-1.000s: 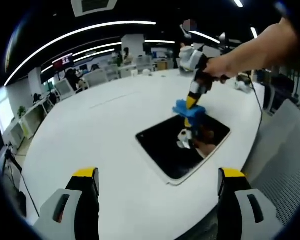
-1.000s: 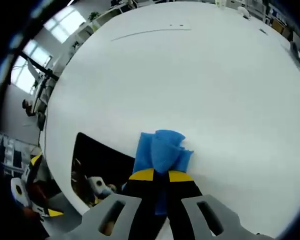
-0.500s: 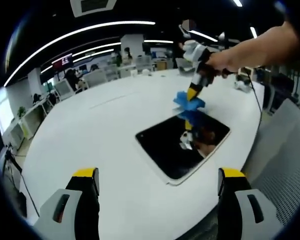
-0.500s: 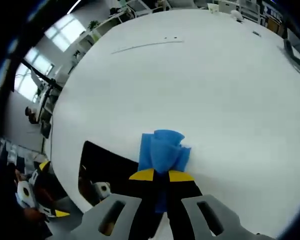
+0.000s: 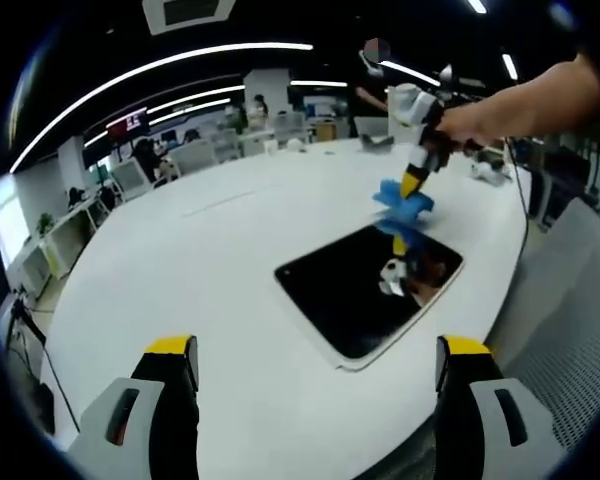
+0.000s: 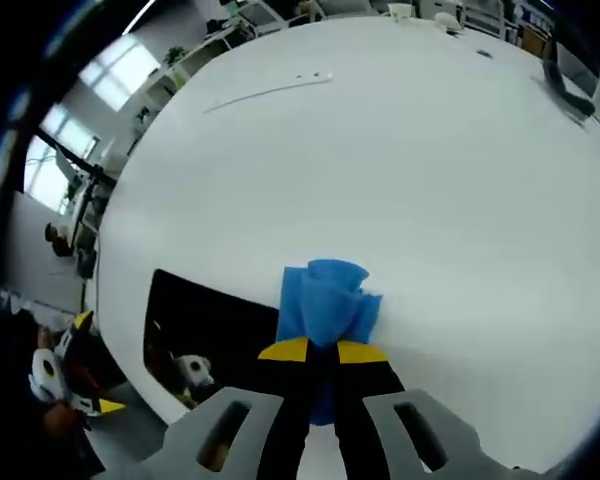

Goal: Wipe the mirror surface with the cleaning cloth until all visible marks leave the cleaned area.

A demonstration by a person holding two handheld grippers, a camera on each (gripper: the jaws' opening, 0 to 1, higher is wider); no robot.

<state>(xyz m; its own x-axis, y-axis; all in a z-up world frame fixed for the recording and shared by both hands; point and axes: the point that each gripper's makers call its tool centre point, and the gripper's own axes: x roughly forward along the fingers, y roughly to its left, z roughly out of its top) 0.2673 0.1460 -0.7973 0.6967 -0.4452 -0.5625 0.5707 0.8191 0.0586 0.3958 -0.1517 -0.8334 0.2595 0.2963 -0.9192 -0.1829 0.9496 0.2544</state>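
A: Starting nearest, what does the left gripper (image 5: 310, 395) show?

B: Its two grey jaws with yellow tips stand wide apart at the bottom of the left gripper view, with nothing between them. It hangs over the near edge of the white table (image 5: 180, 260), well apart from the mirror.

A: And the mirror itself?

B: The mirror (image 5: 365, 285) lies flat on the table beyond those jaws: a dark, glossy rectangle with rounded corners and a thin pale rim. Its surface throws back a reflection of the right gripper and a hand. No marks can be made out on it at this size, so whether the cleaned area is truly clean cannot be told.

A: Where is the cloth?

B: The cloth (image 5: 404, 205) is blue, soft and bunched into folds. The right gripper (image 5: 416, 180) has its jaws closed tight on it, and in the left gripper view it hangs above the far edge of the mirror, apparently lifted clear of the glass. In the right gripper view the cloth (image 6: 325, 300) sticks out past the yellow tips, with the mirror (image 6: 205, 330) down to the left.

A: So how far along is the task?

B: Judging from this, the wiping is either paused or near its end; any remaining pass would need the cloth back on the glass. Farther off sit desks and chairs (image 5: 195, 150) under long ceiling lights.
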